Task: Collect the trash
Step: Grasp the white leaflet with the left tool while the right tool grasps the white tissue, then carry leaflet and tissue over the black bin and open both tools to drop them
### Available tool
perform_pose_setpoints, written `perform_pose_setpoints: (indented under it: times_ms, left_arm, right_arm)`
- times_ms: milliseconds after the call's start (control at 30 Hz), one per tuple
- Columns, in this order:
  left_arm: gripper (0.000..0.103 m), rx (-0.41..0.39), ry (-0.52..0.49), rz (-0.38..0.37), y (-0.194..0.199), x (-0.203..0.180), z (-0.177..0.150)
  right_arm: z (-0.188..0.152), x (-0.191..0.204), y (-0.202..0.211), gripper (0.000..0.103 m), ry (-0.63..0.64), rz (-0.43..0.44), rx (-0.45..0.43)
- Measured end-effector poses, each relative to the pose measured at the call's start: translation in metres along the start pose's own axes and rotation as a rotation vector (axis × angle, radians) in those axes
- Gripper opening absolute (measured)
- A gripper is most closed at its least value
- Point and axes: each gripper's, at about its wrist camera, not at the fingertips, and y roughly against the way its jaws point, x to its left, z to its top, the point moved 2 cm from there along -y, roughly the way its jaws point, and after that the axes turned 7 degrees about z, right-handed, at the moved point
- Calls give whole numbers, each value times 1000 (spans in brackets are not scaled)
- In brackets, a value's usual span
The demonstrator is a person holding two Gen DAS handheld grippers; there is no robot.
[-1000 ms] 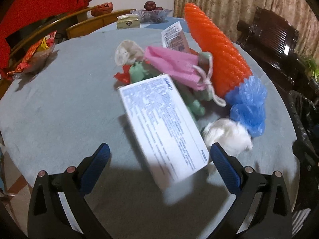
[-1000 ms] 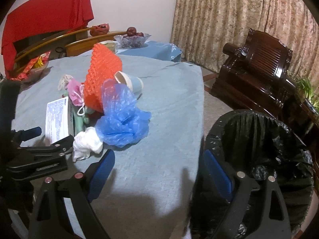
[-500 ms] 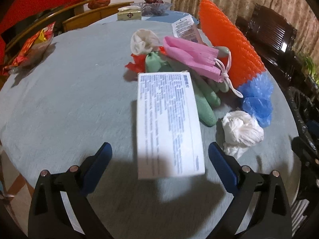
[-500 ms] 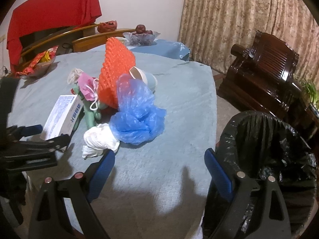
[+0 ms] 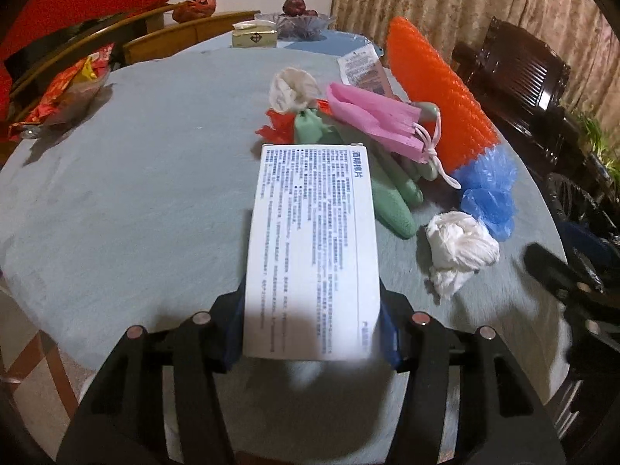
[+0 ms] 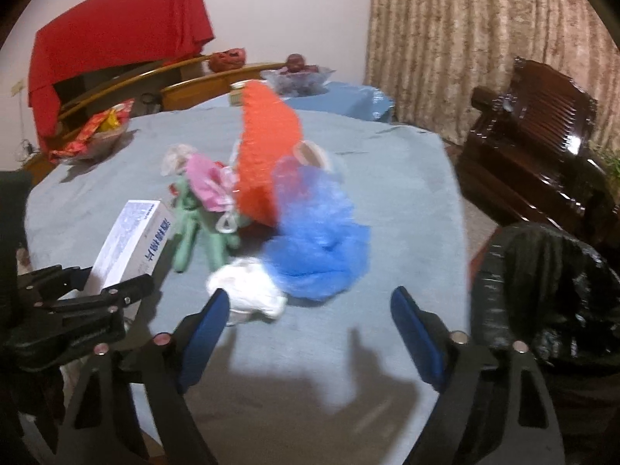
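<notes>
Trash [image 6: 310, 232] remains heaped on the surface [image 5: 135, 178]: left tongs [image 5: 312, 333] closing onto the white box [image 5: 314, 240], right tongs [image 6: 306, 321] narrowing, empty, before the white wad [image 6: 248, 290]; bin [image 6: 550, 290] awaits.

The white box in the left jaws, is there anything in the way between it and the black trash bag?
Yes. The white box sits between the closing left gripper jaws, and the black trash bag is off the table's far right edge. The crumpled white tissue and the right gripper lie between them.
</notes>
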Motion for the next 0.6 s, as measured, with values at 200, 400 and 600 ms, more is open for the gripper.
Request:
perform_pose_setpoints:
  times_ms: [200,400,600]
  left_arm:
    - [53,-8,13,46,6,20,-6]
    - [53,-16,16,51,6,26,-4]
    - [53,-42,4,39,16,20,2]
  right_arm:
    - [-3,19,-32,66,23,33,56]
    - [-11,25,-46,38,29,85,115]
    - [-7,26,-20,31,40,154,78]
